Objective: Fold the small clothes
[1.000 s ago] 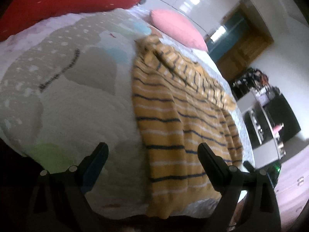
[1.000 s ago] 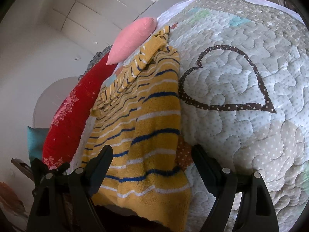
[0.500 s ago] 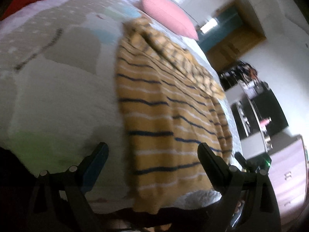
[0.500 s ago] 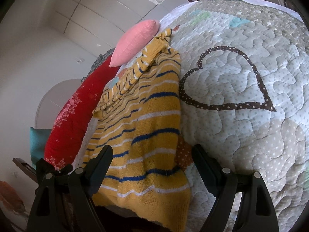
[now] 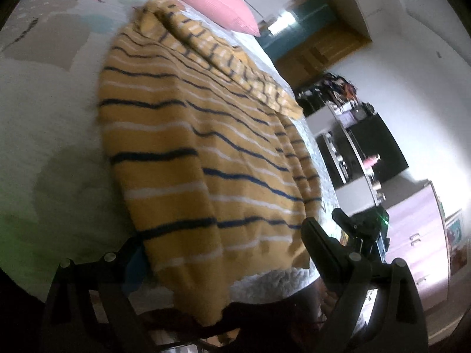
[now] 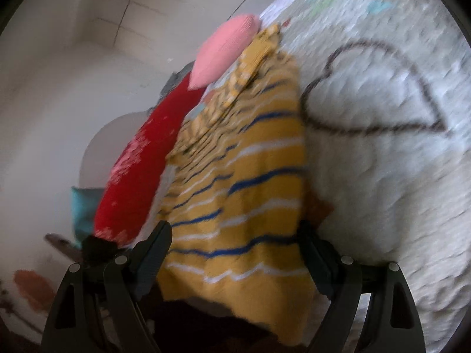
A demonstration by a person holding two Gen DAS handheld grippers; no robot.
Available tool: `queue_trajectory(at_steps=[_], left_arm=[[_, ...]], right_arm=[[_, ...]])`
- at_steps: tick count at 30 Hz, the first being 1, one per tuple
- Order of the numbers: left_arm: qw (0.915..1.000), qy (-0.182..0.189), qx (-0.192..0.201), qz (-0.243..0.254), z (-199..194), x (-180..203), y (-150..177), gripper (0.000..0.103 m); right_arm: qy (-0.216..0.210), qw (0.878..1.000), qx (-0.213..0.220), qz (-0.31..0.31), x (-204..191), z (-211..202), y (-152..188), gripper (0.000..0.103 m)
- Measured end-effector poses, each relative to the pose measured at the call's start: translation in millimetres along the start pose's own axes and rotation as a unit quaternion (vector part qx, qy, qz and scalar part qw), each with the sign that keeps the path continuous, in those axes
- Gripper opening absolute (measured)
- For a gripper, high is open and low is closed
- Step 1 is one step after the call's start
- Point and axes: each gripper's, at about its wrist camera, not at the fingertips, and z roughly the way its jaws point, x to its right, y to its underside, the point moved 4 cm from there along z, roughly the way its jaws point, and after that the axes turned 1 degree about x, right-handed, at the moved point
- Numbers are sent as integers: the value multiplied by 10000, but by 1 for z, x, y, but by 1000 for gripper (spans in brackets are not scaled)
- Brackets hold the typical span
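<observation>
Left claw (image 5: 223, 244) and right claw (image 6: 235, 241) both gape wide, empty, straddling one yellow knitted sweater with navy and white stripes (image 5: 200, 153); its hem droops over the quilted bed (image 6: 382, 176) edge, blurred.

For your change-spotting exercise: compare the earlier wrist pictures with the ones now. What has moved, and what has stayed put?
The left claw has closed in on the yellow striped sweater, whose near hem now lies between its open fingers. Nothing was gripped. The right claw stays open over the hem, and the sweater, pink pillow and quilt lie unchanged.

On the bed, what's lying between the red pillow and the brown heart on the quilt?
The yellow striped sweater lies there, between the red pillow and the heart outline; the right wrist view shows it.
</observation>
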Motion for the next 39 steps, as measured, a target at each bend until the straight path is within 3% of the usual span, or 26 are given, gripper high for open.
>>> queue_trajectory(at_steps=[3, 5, 9, 12, 17, 21, 22, 23, 24, 25, 26, 27, 32, 36, 39], left_arm=[[9999, -104, 21, 35, 4, 5, 3, 84], [9997, -247, 81, 1, 4, 3, 3, 62], [9991, -294, 143, -274, -2, -11, 1, 42], [9992, -310, 115, -238, 1, -11, 0, 42], [10000, -28, -17, -78, 11, -1, -2, 89], [9996, -247, 1, 104, 17, 6, -2, 88], [9993, -370, 36, 97, 15, 5, -3, 71], [9982, -596, 54, 90, 12, 1, -5, 38], [9972, -743, 43, 57, 7, -4, -8, 19], [9974, -714, 33, -62, 2, -10, -12, 13], [9979, -583, 99, -260, -5, -14, -16, 12], [9974, -537, 215, -421, -16, -17, -23, 11], [9925, -982, 727, -10, -58, 4, -38, 9], [9873, -1261, 823, 500, -73, 30, -27, 9], [9873, -1251, 804, 560, -83, 35, -14, 9]], right_arm=[[-104, 9999, -50, -22, -2, 5, 6, 89], [-203, 9998, -87, 34, 0, 5, 7, 88], [-262, 9993, -128, 238, 9, 2, 6, 75], [-363, 9983, -88, 437, 16, 0, 5, 71], [-361, 9980, 22, 521, 18, 1, 6, 70], [-144, 9993, 105, 315, 13, 0, 8, 71], [-43, 9996, 132, 244, 10, 1, 9, 71], [64, 9997, 153, 180, 7, 1, 10, 70], [184, 9997, 150, 104, 4, 3, 10, 67], [415, 9990, 121, -57, -1, 4, 10, 61], [638, 9977, 64, -206, -5, 6, 10, 38], [745, 9968, -19, -280, -7, 8, 8, 23], [584, 9982, -94, -92, -12, 8, 1, 17], [388, 9989, -182, -206, -28, -1, 6, 16], [255, 9986, -263, -390, -44, -16, 15, 15]])
